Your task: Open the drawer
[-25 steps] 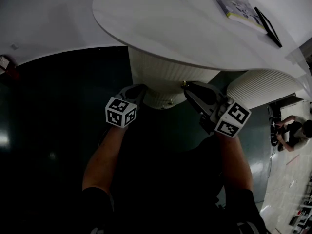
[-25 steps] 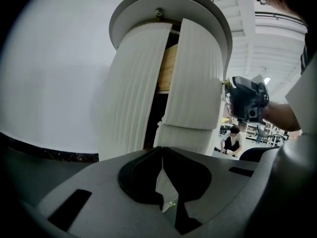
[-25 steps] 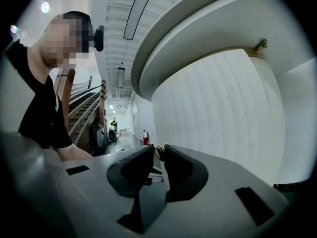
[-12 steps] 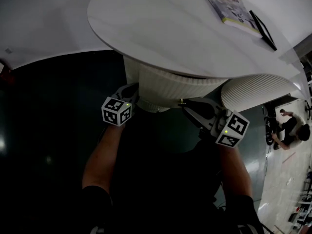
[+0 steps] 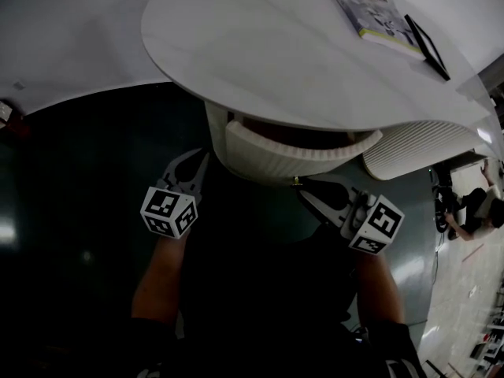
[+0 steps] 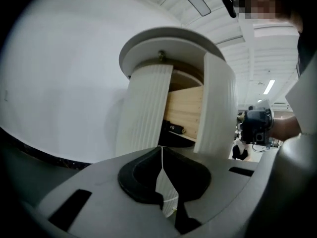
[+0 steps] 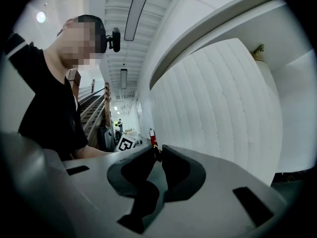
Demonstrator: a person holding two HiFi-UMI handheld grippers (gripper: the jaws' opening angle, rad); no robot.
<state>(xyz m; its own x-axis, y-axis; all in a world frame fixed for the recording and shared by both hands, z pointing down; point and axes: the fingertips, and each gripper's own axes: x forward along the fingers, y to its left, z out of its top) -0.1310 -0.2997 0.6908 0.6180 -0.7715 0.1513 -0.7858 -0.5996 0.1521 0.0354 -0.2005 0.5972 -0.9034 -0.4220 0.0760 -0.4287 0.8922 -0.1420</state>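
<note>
Tools 2 | left tool (image 6: 162, 148) closed, empty | right tool (image 7: 157, 151) pinching knob (image 5: 297, 181) | drawer (image 5: 291, 160) 1, ajar

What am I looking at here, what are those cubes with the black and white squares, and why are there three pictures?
There is no robot here. A person holds a two-jaw gripper in each hand, and the patterned cubes are part of those grippers. The head view looks down from a camera on the person's head. The other two views come from cameras riding on each gripper, looking along its jaws. The white table carries a booklet with a thin dark thing beside it. Under the tabletop a ribbed drawer stands pulled out. The right gripper is shut on the drawer's small brass knob. The left gripper is shut and empty, off to the drawer's side.
</note>
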